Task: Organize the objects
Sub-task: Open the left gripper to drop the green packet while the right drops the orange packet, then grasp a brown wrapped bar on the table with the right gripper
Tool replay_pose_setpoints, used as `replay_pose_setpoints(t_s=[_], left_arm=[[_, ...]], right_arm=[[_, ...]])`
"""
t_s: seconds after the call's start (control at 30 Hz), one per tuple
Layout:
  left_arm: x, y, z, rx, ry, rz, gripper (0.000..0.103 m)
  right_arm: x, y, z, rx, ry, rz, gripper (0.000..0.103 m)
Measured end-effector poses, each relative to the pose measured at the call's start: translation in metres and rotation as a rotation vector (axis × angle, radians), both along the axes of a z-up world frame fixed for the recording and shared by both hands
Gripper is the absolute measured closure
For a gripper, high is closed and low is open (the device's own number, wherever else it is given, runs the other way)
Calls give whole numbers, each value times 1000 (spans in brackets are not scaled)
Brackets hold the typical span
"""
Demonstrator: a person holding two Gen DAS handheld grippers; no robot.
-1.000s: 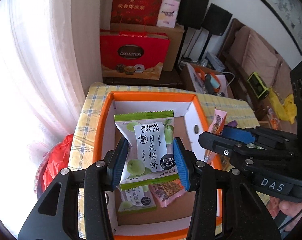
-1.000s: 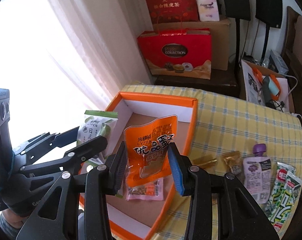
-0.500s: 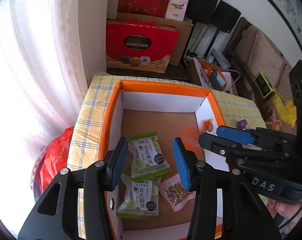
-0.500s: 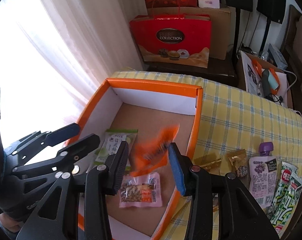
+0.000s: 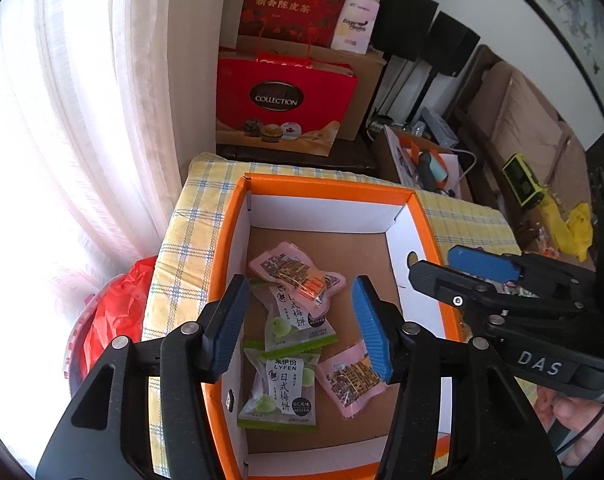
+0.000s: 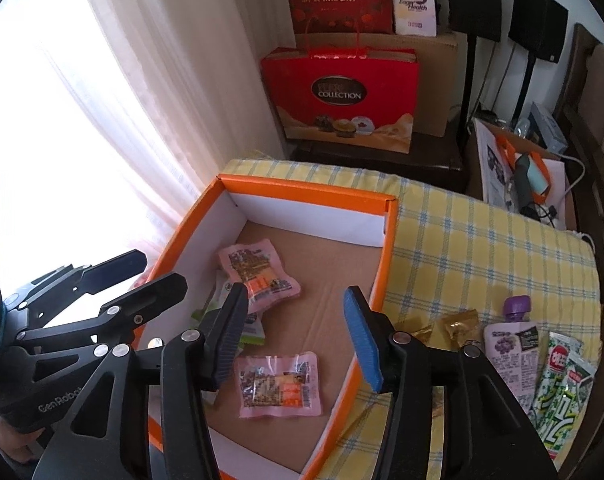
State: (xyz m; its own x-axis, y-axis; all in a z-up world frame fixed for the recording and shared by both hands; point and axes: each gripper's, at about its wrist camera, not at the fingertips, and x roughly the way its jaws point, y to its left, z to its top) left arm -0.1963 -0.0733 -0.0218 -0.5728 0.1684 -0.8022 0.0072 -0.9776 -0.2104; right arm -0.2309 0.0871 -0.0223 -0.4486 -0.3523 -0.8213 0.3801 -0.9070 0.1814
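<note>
The left gripper [image 5: 300,324] has its jaws spread, and they have just been opening; nothing is pinched between them. The right gripper [image 6: 296,334] is the same: jaws apart, just opened wider, with nothing in them. Both hover above the orange box [image 5: 325,187], which stands on a table with a yellow checked cloth [image 6: 481,248].

On the brown floor of the box lie four snack packets. A pink packet [image 5: 298,276] is toward the middle and lies partly over a green plum packet [image 5: 298,322]. A second green packet [image 5: 280,390] is closer to the box's near wall, along the left wall. Another pink packet [image 6: 280,386] lies near the right wall, toward the near corner.

Outside the box, on the cloth beside its right wall, are two small gold wrappers [image 6: 455,322], a purple-capped pouch [image 6: 509,344] and a green-and-white packet [image 6: 561,384] (near the table's right edge).

A red gift bag [image 6: 341,96] stands behind the table.
</note>
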Motion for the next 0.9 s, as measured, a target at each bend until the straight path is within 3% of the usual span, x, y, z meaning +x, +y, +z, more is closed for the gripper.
replay_pose_setpoints(t_s=[0.17,0.3,0.43,0.47,0.53,0.9], left_arm=[[4,2,5,22,13,7,31],[6,7,9,31,13,0,25],[8,17,13,43,15,-30,20],[9,21,14,41,16,-45,17],[11,27,17,44,29,-68,0],[16,62,23,58,32,-127,0]], right_arm=[[5,12,8,10,18,-19,36],[9,26,13,18,31,-40,24],[13,43,17,31,40,-62,20],[14,49,18,36,40,-70,18],[15,59,19,41,40,-86,16],[26,125,17,26,24,-177,16]])
